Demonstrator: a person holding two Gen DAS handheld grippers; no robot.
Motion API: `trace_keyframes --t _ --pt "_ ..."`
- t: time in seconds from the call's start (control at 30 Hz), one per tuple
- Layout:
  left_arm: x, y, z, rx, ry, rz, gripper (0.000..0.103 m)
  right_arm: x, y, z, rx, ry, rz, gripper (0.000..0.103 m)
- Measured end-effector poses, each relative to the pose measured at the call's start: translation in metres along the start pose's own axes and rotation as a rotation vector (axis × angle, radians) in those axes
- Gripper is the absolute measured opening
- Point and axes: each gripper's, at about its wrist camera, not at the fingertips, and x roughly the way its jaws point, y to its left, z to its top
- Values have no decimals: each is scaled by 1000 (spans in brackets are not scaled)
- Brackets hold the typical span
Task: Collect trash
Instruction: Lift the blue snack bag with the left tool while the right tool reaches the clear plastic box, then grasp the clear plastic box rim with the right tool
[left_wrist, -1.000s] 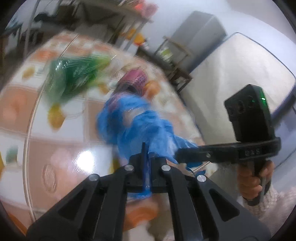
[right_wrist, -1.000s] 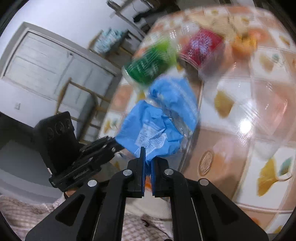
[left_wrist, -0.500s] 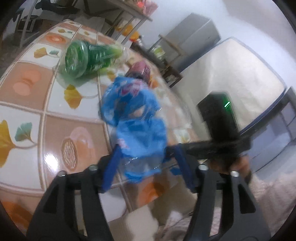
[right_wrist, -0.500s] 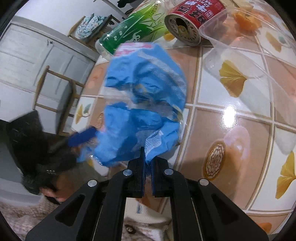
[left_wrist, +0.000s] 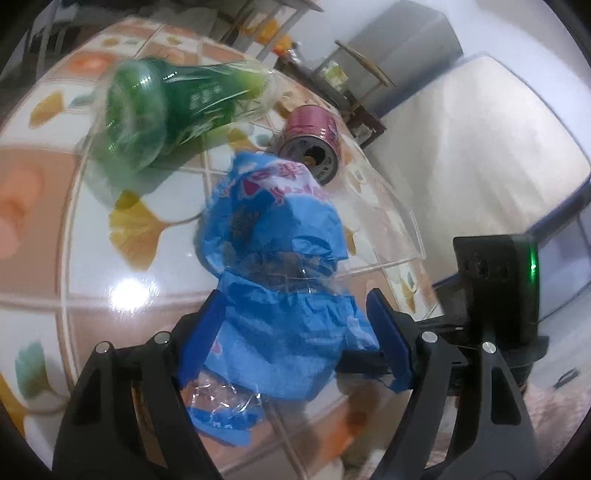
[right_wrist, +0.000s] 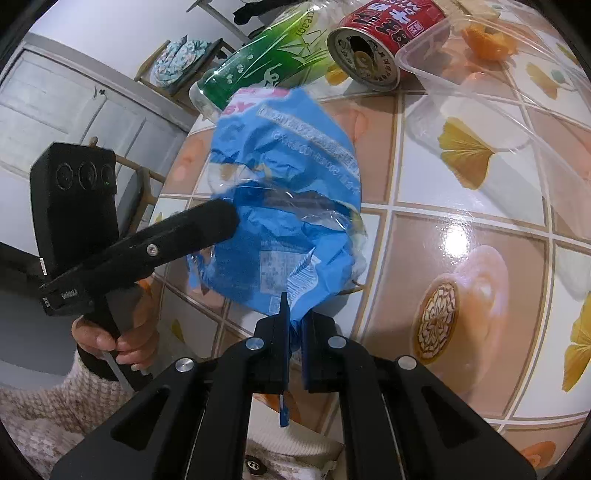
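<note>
A crumpled blue plastic wrapper (right_wrist: 284, 206) hangs above the tiled table. My right gripper (right_wrist: 293, 332) is shut on its lower edge. My left gripper (left_wrist: 295, 332) is open, its blue-padded fingers on either side of the wrapper (left_wrist: 277, 295); it shows from the side in the right wrist view (right_wrist: 159, 243). A green bottle (left_wrist: 166, 107) lies on its side beyond the wrapper, also seen in the right wrist view (right_wrist: 266, 59). A red can (left_wrist: 314, 136) lies on its side next to it, its opened end toward me (right_wrist: 380, 48).
A clear plastic container (right_wrist: 498, 107) lies on the table (right_wrist: 480, 258) at the right, with orange peel (right_wrist: 487, 40) behind it. The table's near edge runs below both grippers. A wooden chair (right_wrist: 140, 184) stands to the left of the table.
My left gripper went from shut on the wrapper to open, fingers now spread around it. My right gripper stays shut on the wrapper. The views settled closer over the table.
</note>
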Motion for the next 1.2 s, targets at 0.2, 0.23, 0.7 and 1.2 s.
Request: trace_keyframes --t 0.2,0.23,0.7,1.2 --pt "9 -19 2 118 43 136 64 -4 6 -11 -11 -42 -15 5" --pt "10 -22 2 135 46 161 57 -6 4 -13 -11 -47 -19 6" --pt "1 -13 -3 105 17 295 17 -146 -36 -12 25 -442 -217 50" --pt "1 -16 -5 87 8 327 15 -132 -145 3 489 -373 -204 29"
